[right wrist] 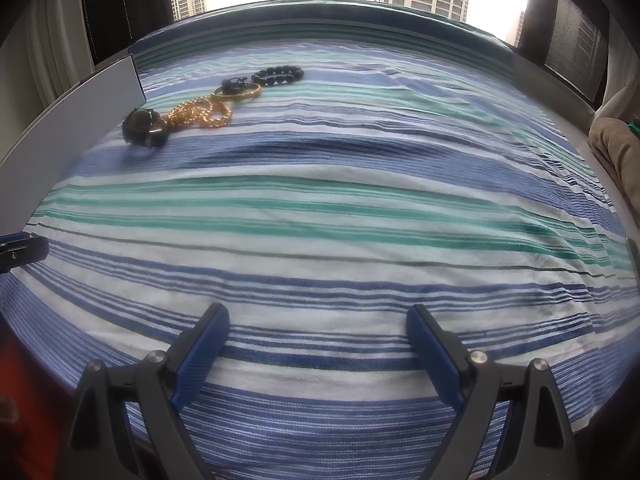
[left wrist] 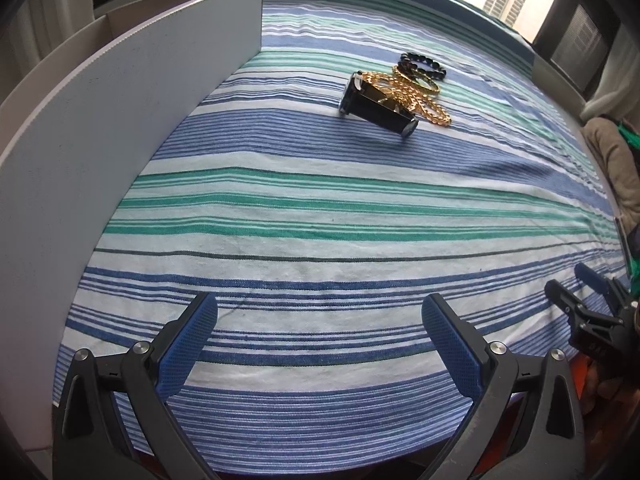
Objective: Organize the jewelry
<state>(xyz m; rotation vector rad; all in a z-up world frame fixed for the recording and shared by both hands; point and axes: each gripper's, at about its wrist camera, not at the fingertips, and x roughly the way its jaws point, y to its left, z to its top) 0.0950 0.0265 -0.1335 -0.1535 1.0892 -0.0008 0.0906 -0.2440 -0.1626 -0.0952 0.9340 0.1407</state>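
Jewelry bunched in one small heap on the striped bed cover (left wrist: 320, 216), well ahead of both claws and toward the far side. Black watch (left wrist: 376, 106) nearest, lying on its side with the strap's long axis running near-left to far-right in the left wrist view; gold chain (left wrist: 420, 96) tangled just behind and touching it, gold bangle (left wrist: 416, 78) next, black bead bracelet (left wrist: 424, 65) farthest. From the right wrist view, same heap strung out up and to the left: watch (right wrist: 145, 132), chain (right wrist: 200, 112), bangle (right wrist: 237, 91), beads (right wrist: 278, 74). Grey box wall (left wrist: 132, 120) standing upright along the left edge, just beside the heap's near end. Left claw (left wrist: 320, 344) spread wide, holding nothing, low over the near cover, heap straight ahead and slightly right. Right claw (right wrist: 318, 352) likewise spread and empty, heap off diagonally to its left. Probably a start of the task, nothing yet sorted. Judged nearer and better lined up: left claw, with the watch as likely first pick, best taken across the strap rather than along it.
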